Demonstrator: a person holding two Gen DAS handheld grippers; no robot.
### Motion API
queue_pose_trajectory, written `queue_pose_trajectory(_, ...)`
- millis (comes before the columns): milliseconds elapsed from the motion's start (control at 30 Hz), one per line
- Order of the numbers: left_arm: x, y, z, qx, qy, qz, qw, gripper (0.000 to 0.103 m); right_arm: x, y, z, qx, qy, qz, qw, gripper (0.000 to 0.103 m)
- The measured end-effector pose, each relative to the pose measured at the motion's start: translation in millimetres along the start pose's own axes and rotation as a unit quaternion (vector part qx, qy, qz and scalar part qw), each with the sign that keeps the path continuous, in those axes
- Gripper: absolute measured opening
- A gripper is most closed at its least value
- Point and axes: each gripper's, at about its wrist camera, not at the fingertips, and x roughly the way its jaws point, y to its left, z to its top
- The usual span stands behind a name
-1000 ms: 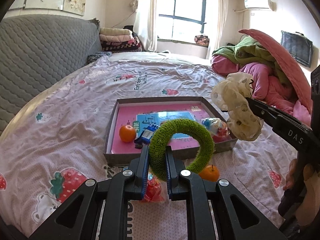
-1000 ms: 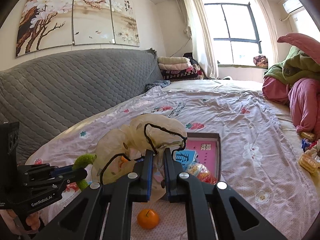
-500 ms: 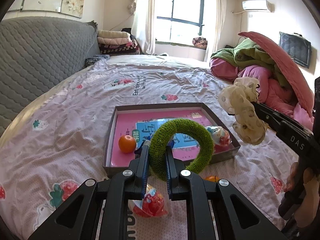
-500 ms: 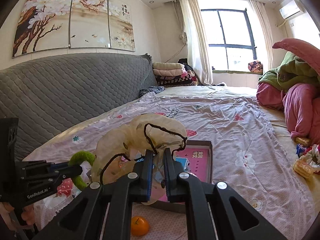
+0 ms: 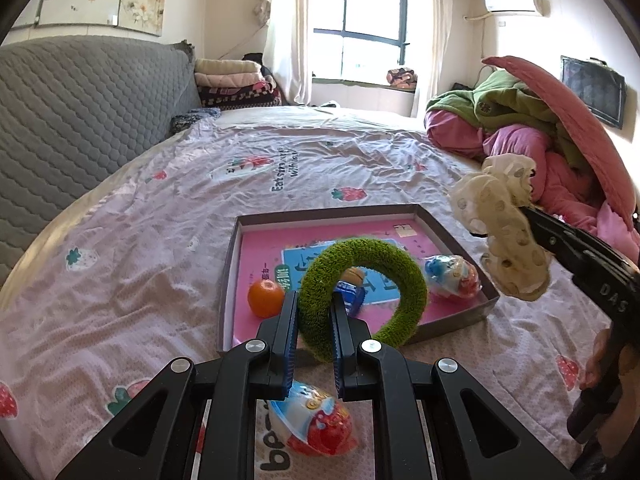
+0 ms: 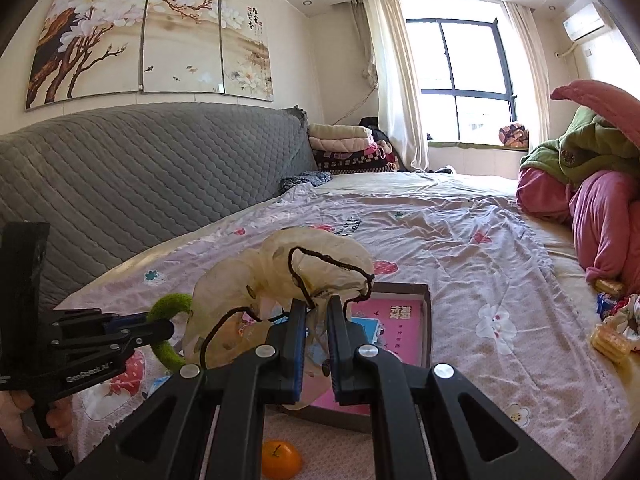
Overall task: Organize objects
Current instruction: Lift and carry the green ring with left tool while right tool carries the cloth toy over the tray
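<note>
Left wrist view: left tongs [image 5: 314,320] clamp a green fuzzy ring [image 5: 362,296] over the box [image 5: 460,236]; at two o'clock, right tongs [image 5: 528,212] pinch a cream scrunchie [image 5: 500,236].

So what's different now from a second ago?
Not much. The left gripper drew back a little from the tray, so the wrapped toy on the sheet shows in full. It still pinches the green ring. The right gripper still holds the cream scrunchie. The orange in the tray hasn't moved.
</note>
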Motion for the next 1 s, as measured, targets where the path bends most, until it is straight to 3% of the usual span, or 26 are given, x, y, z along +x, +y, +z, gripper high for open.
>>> queue_pose_trajectory(233, 8, 8, 4, -0.001, 0.002, 0.001, 1.0000, 0.015, -1, -2, 2, 0.008, -0.007, 0.001, 1.000, 0.011)
queue_pose_trajectory(600, 31, 19, 24, 0.001, 0.002, 0.005, 1.0000, 0.015, 13, 0, 20, -0.029, -0.017, -0.021, 0.999, 0.012)
queue_pose_trajectory(1000, 83, 29, 40, -0.009, 0.033, -0.002, 0.9994, 0.015, 55, 8, 6, -0.053, 0.045, -0.027, 0.997, 0.012)
